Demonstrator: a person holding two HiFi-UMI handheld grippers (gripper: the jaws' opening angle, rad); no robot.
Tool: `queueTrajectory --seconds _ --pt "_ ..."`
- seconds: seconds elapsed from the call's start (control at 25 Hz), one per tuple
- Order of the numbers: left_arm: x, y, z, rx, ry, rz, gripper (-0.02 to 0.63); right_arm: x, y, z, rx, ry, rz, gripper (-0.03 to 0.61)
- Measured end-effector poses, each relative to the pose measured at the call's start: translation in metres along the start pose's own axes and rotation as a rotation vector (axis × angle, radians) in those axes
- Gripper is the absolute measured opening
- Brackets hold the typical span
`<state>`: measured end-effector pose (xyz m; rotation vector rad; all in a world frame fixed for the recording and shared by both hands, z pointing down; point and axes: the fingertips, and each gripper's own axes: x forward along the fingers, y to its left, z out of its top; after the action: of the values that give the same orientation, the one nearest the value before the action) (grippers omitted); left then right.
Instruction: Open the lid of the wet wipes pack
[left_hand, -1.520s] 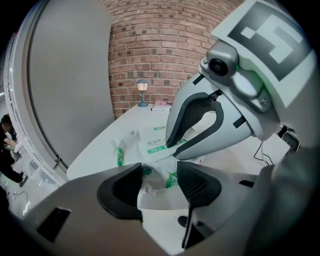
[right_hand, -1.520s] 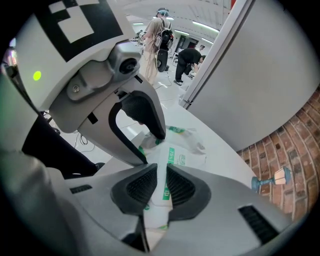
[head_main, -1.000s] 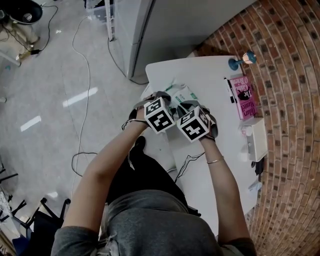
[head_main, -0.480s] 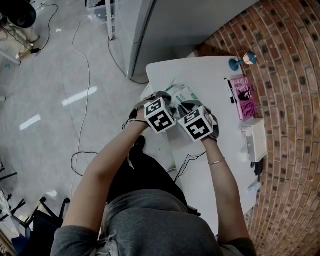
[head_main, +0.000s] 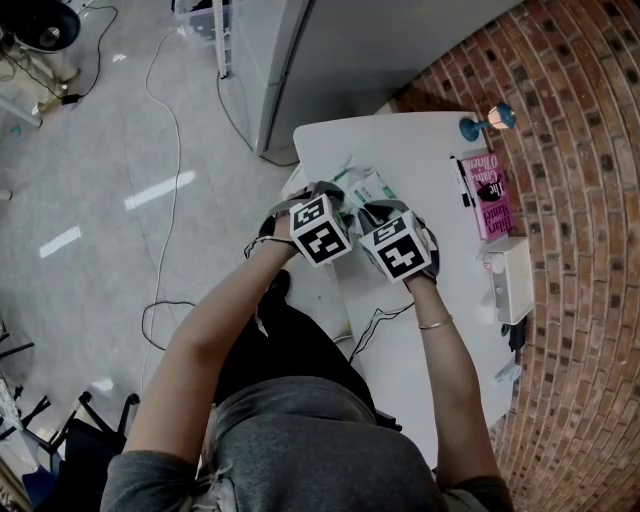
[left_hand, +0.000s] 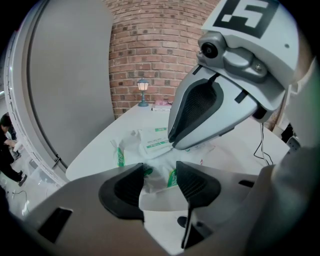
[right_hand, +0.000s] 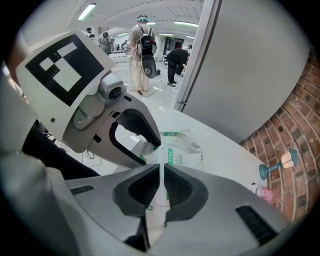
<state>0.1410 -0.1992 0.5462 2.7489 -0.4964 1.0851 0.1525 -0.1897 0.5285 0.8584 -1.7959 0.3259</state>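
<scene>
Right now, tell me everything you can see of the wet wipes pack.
The wet wipes pack is a soft white plastic pouch with green print, crumpled, lying on the white table. The left claw is shut on one wrinkled end; the right claw pinches a thin white flap on its top. Whether that flap is peeled up yet is unclear.

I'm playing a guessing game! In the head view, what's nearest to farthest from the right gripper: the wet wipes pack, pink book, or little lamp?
1. Wet wipes pack: pinched in the right gripper.
2. Pink book: to its right, along the table edge.
3. Little lamp: at the far right corner.
</scene>
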Motion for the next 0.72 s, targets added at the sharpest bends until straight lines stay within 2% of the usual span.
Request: queueTrajectory --seconds 0.72 --pt "0.0001 0.0002 0.0003 0.004 -0.015 -0.011 0.213 0.0002 -0.0046 0.0028 -0.017 0.005 0.037 0.031"
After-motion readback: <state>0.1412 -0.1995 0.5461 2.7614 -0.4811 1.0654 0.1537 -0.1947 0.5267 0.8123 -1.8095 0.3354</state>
